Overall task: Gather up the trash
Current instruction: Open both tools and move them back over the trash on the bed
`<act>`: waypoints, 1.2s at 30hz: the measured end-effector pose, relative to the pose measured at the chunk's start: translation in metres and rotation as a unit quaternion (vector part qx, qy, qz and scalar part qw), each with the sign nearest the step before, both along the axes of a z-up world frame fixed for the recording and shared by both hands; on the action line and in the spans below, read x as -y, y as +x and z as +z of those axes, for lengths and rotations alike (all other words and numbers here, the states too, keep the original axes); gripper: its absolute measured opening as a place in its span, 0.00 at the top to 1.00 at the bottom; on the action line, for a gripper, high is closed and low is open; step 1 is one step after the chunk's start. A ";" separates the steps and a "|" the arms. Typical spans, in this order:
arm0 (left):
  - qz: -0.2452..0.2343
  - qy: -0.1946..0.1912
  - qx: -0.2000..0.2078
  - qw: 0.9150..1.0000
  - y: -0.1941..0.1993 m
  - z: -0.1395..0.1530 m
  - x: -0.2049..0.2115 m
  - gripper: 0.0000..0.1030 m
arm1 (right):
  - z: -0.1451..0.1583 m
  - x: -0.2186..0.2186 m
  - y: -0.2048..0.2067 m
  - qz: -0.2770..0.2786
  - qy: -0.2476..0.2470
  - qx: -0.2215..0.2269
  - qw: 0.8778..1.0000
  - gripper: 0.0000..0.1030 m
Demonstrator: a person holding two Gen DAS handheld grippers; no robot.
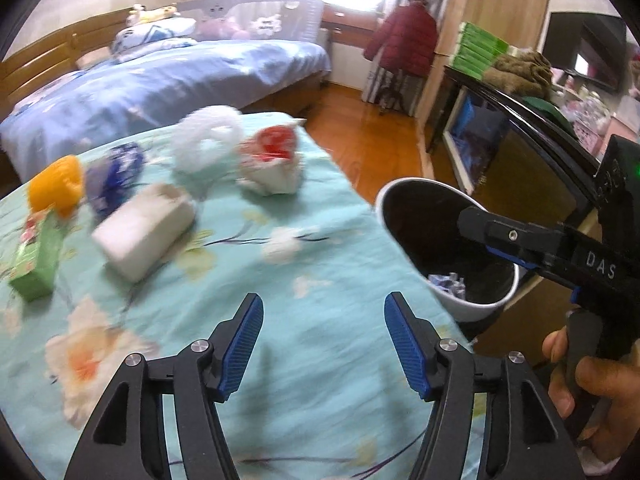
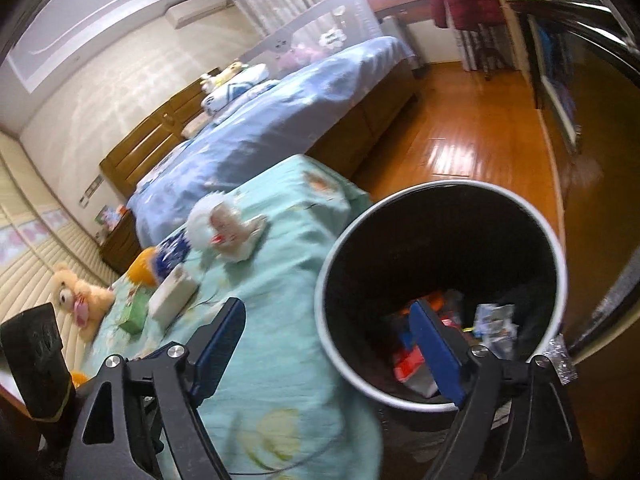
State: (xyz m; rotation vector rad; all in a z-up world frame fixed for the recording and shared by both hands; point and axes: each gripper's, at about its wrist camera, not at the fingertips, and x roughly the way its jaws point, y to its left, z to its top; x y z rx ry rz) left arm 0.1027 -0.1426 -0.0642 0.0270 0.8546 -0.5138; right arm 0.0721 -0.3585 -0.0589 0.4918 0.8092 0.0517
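Trash lies on a table with a teal flowered cloth [image 1: 312, 280]: a white box [image 1: 144, 232], a green carton [image 1: 36, 264], an orange piece [image 1: 56, 184], a blue-and-white wrapper [image 1: 114, 172], a white foam net [image 1: 208, 140], a red-and-white crumpled carton [image 1: 274, 160] and a small white scrap [image 1: 282, 244]. My left gripper [image 1: 324, 344] is open and empty above the cloth. A white bin with a black inside [image 2: 440, 288] stands at the table's right edge and holds several wrappers. My right gripper [image 2: 328, 344] is open and empty over the bin's rim; it also shows in the left wrist view [image 1: 500, 236].
A bed with blue bedding [image 1: 160, 80] stands behind the table. A wooden floor [image 1: 368, 136] runs to the right, with a dark cabinet [image 1: 520, 140] beside the bin. A red coat [image 1: 404, 40] hangs at the back. A teddy bear [image 2: 80, 296] sits left of the table.
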 end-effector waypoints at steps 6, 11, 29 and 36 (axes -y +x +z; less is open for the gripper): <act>0.045 -0.001 -0.002 0.999 0.001 0.003 -0.041 0.36 | -0.003 -0.034 0.014 0.033 -0.003 0.000 0.999 0.16; 0.074 -0.004 -0.010 0.997 0.006 0.004 -0.068 0.36 | -0.006 -0.052 0.027 0.052 -0.004 0.003 0.999 0.16; 0.109 0.003 -0.017 0.994 0.049 0.000 -0.097 0.33 | -0.012 -0.089 0.080 0.087 -0.018 0.004 0.996 0.16; 0.105 0.013 -0.018 0.994 0.070 -0.004 -0.096 0.33 | -0.020 -0.093 0.099 0.091 -0.020 -0.005 0.996 0.16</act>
